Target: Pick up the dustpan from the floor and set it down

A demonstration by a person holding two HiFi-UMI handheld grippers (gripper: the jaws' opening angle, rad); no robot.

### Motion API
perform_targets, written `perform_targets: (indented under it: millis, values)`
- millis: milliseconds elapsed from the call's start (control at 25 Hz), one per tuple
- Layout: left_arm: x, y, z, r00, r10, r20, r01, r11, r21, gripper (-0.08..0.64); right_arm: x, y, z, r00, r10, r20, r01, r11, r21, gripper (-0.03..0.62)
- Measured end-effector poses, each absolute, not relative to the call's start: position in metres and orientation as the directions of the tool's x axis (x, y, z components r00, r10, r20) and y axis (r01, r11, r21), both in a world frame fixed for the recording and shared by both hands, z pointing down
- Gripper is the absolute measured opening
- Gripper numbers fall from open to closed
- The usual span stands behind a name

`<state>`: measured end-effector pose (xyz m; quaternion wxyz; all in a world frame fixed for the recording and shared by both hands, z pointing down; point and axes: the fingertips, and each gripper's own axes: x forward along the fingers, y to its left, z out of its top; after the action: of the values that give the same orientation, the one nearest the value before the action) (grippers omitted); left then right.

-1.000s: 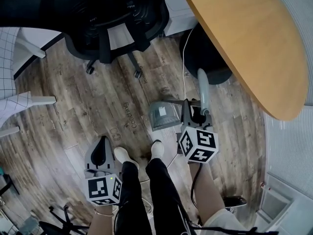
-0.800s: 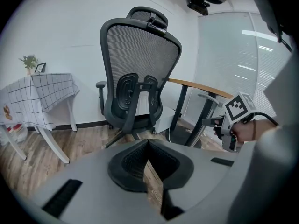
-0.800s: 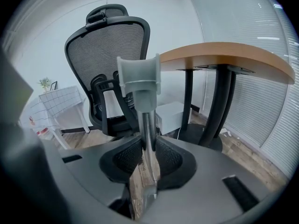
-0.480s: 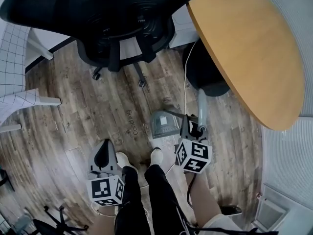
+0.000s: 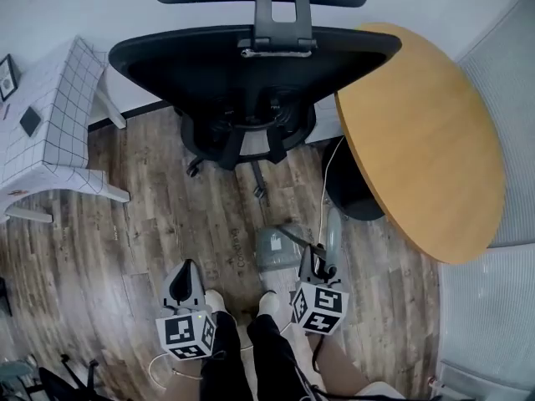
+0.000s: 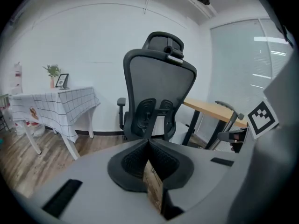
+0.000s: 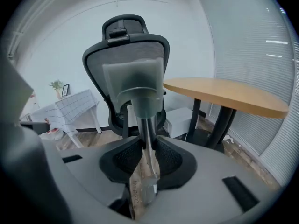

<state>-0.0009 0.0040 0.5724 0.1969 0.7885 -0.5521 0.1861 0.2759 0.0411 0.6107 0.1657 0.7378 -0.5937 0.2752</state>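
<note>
Both hands low in front of me, one on each side of my legs, each hand-held gripper pointing forward and down at the wood floor (image 5: 150, 215).

Left hand-held gripper (image 5: 182, 279): jaws together, nothing between them.

Right hand-held gripper (image 5: 311, 262): jaws narrow, clamped on the thin metal stem of the dustpan (image 5: 274, 247). The grey pan sits just beyond the jaw tips, ahead of my feet. In the right gripper view the pan shows against the backrest of the office chair (image 5: 255, 73), clear of the floor.

Count:
- 1 dustpan
- 2 hand-held grippers
- 1 black office chair
- 1 round wooden worktop (image 5: 418, 132), to the right
- 1 checked-cloth worktop (image 5: 50, 115), to the left
</note>
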Motion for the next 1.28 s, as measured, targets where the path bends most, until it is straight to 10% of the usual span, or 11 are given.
perform_targets:
  millis: [1280]
  values:
    - [-0.252, -0.031, 0.41, 0.094, -0.95, 0.297, -0.991, -0.062, 0.116, 0.017, 0.023, -0.063, 0.395, -0.15, -0.899, 0.411, -0.988, 0.156, -0.019, 0.101]
